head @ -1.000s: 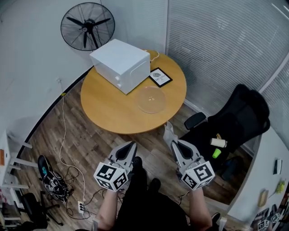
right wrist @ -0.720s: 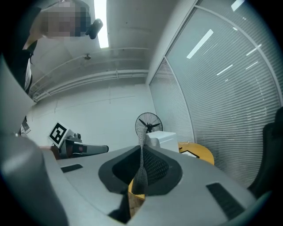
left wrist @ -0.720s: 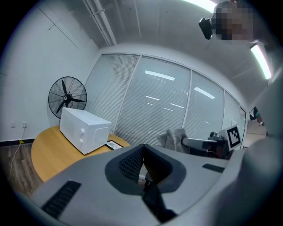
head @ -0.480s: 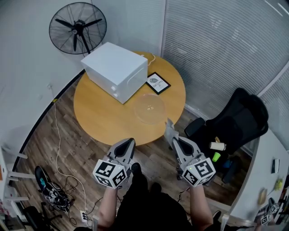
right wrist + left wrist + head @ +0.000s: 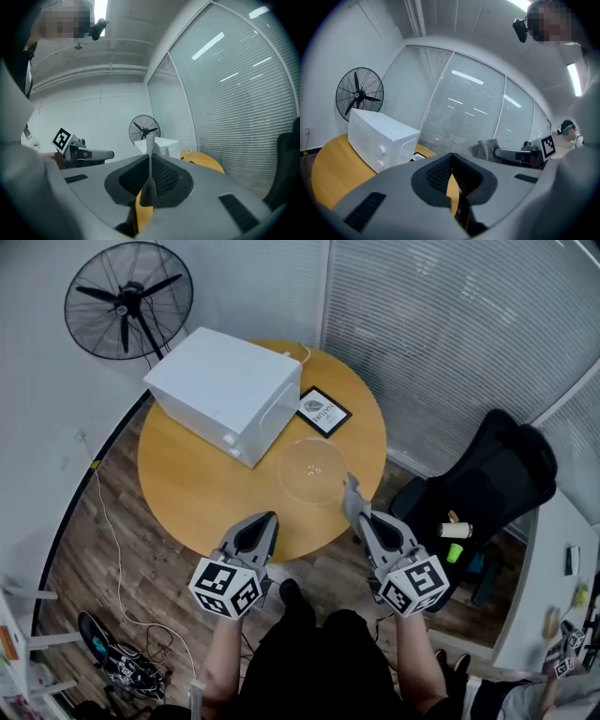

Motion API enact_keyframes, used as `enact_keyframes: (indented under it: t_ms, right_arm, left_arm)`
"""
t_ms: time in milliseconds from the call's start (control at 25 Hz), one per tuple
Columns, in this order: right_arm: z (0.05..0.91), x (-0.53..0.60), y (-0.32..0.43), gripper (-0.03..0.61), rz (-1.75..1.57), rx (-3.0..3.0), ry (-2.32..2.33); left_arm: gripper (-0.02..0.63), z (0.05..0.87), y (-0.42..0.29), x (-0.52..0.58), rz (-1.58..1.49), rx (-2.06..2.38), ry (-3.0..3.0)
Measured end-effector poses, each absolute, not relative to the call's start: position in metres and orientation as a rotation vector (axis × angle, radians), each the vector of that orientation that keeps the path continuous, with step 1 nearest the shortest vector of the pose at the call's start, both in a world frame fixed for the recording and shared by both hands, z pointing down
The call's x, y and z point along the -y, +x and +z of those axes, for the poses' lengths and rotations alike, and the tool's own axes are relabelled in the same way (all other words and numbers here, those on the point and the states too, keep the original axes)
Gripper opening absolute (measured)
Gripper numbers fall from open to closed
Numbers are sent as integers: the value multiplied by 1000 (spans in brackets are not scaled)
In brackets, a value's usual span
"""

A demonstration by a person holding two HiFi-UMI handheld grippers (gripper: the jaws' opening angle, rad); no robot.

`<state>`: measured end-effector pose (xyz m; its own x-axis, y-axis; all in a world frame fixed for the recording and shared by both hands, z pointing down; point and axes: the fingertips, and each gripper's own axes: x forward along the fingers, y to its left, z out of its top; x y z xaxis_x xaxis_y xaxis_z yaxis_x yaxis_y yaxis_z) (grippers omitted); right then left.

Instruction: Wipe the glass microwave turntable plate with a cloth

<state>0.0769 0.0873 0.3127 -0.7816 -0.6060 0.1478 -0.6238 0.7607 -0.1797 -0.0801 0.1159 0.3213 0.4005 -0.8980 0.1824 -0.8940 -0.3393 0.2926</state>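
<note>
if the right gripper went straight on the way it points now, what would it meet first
Probably the white microwave: the right gripper, shut on the cloth, points almost level across the glass plate toward it. Height is unclear, so it might touch the plate first.

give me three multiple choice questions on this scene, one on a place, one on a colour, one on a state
1. Where is the plate?
A. on the table, beside the microwave
B. inside the microwave
C. on the chair

2. What colour is the microwave?
A. black
B. white
C. red

3. What state is the right tool in?
A. open and empty
B. shut on the plate
C. shut on the cloth

Answers:
1. A, since the head view shows the plate flat on the wood next to the microwave.
2. B, since its whole casing is white.
3. C, since the right gripper view shows grey cloth pinched between its jaws.
</note>
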Motion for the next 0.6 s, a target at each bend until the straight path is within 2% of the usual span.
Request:
enact_keyframes:
  t_ms: [600]
  right_arm:
    - [349, -42, 66, 23, 438, 2782, 1097]
  left_arm:
    - [-3, 370, -90, -55, 54, 1396, 2271]
